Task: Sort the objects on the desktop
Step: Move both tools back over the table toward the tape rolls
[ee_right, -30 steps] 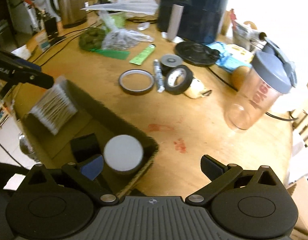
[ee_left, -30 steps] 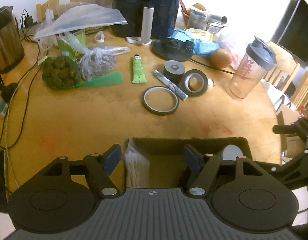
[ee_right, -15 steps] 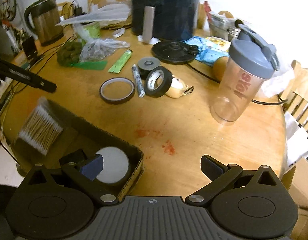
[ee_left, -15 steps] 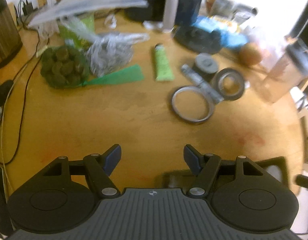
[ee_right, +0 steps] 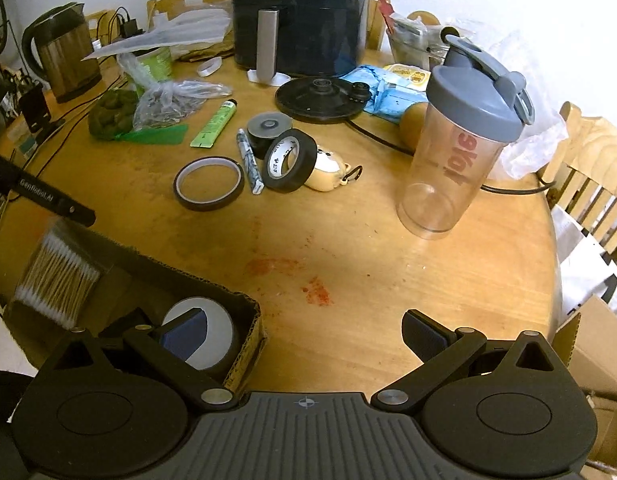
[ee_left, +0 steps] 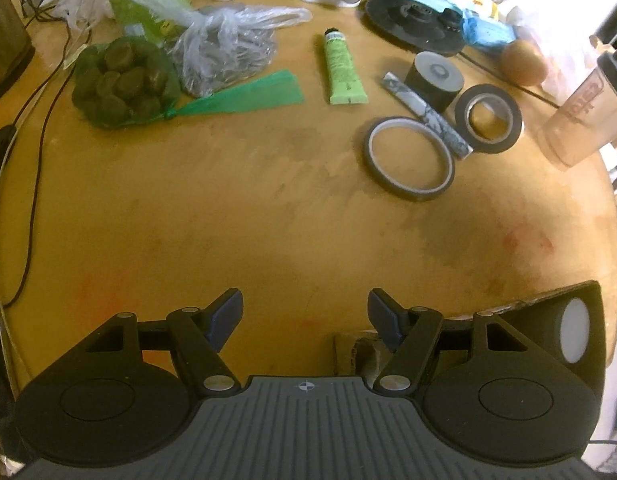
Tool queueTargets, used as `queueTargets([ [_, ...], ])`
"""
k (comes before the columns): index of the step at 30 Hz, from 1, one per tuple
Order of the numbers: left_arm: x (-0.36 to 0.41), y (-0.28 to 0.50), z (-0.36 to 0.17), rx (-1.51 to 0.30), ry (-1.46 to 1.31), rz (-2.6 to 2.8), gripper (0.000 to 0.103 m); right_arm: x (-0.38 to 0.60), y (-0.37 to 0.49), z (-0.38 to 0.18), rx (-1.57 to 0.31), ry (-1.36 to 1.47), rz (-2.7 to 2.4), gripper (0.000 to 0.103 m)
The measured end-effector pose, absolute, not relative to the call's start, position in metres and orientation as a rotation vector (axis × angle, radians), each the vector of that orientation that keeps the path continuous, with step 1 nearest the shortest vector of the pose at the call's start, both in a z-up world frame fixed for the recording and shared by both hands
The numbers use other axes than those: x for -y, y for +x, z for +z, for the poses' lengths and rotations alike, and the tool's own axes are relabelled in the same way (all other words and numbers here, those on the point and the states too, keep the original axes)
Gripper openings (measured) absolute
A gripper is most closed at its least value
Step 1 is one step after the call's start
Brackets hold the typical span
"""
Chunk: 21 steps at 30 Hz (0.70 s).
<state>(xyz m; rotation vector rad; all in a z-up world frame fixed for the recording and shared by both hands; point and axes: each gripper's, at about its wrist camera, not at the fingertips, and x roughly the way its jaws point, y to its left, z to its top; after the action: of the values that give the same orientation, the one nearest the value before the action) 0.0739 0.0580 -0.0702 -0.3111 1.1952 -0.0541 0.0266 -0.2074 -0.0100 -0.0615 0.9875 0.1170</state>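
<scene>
We are holding the left hand-held gripper spread and empty over bare desk, and should be aiming at one o'clock to straddle the flat tape ring squarely.

left gripper hangs empty, jaws apart, over bare wooden table.

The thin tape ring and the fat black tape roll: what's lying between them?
A slim marbled pen lies between the thin tape ring and black tape roll, clearest in the right wrist view.
</scene>
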Motion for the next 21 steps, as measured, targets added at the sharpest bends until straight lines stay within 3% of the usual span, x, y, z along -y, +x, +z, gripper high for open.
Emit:
queueTargets([
  [7,-0.067,0.072,-0.064,-1.152,-0.356,-0.046,0.068,0.209,0.035,-0.010,-0.972,-0.056,0.084,0.103],
  [21,-0.063,0.067,-0.006,-0.865,-0.328,-0.055,0.069,0.207,0.087,-0.021,-0.883,-0.104,0.069,0.103],
])
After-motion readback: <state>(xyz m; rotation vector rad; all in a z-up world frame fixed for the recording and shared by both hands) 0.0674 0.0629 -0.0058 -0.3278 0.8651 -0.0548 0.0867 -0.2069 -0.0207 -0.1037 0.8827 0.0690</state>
